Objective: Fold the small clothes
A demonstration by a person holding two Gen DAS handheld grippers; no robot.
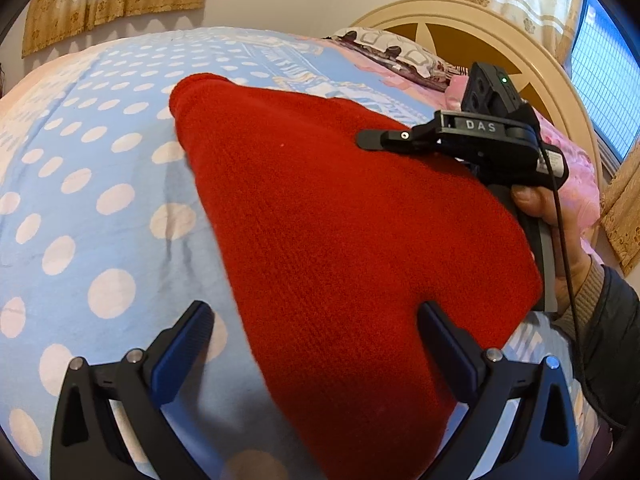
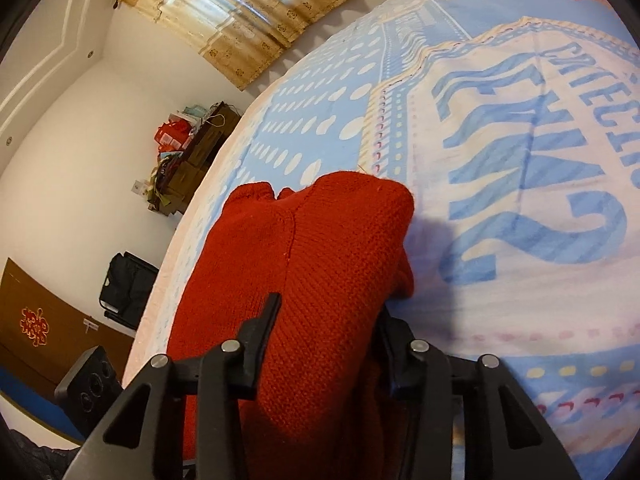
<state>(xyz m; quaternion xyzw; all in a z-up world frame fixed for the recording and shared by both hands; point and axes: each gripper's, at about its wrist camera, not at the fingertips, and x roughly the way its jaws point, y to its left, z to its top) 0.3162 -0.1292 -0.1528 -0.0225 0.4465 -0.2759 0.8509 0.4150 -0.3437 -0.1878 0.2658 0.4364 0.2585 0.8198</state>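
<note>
A red knitted garment [image 1: 340, 220] lies folded on the blue bedspread with white dots [image 1: 80, 200]. My left gripper [image 1: 316, 320] is open, its jaws wide apart over the garment's near end, one finger [image 1: 192, 332] over the bedspread, the other [image 1: 444, 332] over the knit. My right gripper [image 1: 368, 138], held in a hand, reaches over the garment's far right edge. In the right wrist view the right gripper [image 2: 328, 312] has a thick fold of the red garment [image 2: 328, 248] between its jaws, one finger [image 2: 264, 320] pressed against it.
A round cream headboard [image 1: 500, 32] and pink pillows [image 1: 568, 168] are at the right. The bedspread has large blue lettering [image 2: 520, 152]. Beyond the bed edge stand a black bag [image 2: 128, 288], a cluttered brown shelf [image 2: 188, 152] and curtains [image 2: 248, 12].
</note>
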